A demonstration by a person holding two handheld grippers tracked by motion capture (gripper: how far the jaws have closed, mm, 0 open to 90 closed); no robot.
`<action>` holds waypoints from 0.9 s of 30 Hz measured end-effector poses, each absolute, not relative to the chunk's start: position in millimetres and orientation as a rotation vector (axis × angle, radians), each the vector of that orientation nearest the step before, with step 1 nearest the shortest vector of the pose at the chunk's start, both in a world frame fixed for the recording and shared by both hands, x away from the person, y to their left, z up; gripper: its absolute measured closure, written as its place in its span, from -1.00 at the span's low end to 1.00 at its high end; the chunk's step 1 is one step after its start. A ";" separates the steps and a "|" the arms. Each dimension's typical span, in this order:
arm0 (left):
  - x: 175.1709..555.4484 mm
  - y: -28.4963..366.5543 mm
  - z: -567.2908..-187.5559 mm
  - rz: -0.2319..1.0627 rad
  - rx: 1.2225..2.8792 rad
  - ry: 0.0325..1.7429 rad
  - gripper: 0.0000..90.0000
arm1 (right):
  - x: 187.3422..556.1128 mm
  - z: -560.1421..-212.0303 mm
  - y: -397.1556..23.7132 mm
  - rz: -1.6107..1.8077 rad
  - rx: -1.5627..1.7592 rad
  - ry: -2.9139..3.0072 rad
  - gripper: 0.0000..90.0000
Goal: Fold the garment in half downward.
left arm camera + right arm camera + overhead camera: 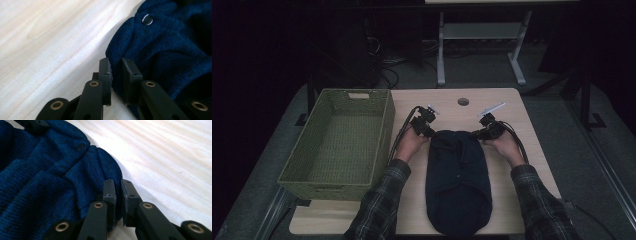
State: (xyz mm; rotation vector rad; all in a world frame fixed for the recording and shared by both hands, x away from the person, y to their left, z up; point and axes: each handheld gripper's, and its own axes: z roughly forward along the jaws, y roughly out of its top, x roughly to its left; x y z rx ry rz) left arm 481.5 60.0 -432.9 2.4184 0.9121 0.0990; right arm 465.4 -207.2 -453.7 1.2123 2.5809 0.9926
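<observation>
- While both hands rested at the far end of the dark blue knitted garment (458,182), it lay lengthwise on the desk (504,102), its near end reaching the desk's front edge.
- Left hand-held gripper (426,128) was clamped on the garment's far left corner — knit fabric sat pinched between its jaws in the left gripper view, a metal snap button (147,19) just beyond.
- Right hand-held gripper (484,133) gripped the far right corner likewise, jaws nearly together on a fold of fabric.
- Green woven basket (340,145) stood just left of the left forearm, on the desk's left side — close to it.
- Round cable hole (463,101) lay in the desk beyond the grippers.
</observation>
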 end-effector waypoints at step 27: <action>472.6 65.9 -342.2 0.366 2.299 0.821 0.79 | 459.4 -366.0 -215.4 1.170 1.062 2.356 0.85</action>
